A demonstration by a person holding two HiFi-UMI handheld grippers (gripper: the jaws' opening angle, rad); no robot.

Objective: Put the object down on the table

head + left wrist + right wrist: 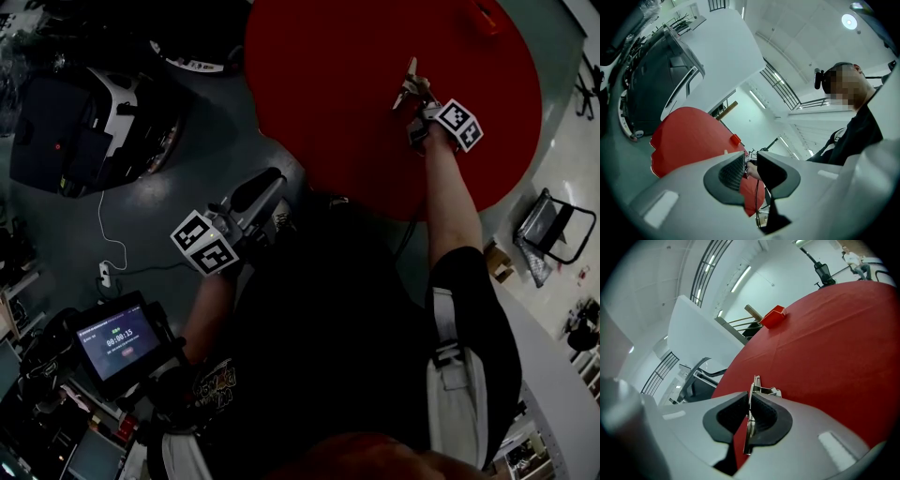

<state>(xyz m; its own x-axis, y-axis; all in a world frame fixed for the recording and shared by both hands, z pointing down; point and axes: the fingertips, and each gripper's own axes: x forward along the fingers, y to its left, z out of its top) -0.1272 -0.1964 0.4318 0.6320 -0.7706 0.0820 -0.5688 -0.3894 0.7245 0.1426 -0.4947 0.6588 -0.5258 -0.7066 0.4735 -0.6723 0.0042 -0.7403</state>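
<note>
Holding a thin metal tool (754, 384) pinched, right claw (749, 403) hangs over the red bench (825, 333) below it; set-down likely needs lowering, then release; left claw (751, 167) narrowly apart, empty

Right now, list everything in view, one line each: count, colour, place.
table: one, round, red top, in front of the person
box: one, red, at the table's far edge
metal piece: one, thin, silvery, held upright over the table
screen: one, dark with a lit display, low on the person's left
cable: one, white, on the floor left of the table
folding frame: one, black, on the floor right of the table
left gripper: one, grey, jaws apart with nothing between them, off the table's near edge
right gripper: one, grey, jaws closed on the metal piece
</note>
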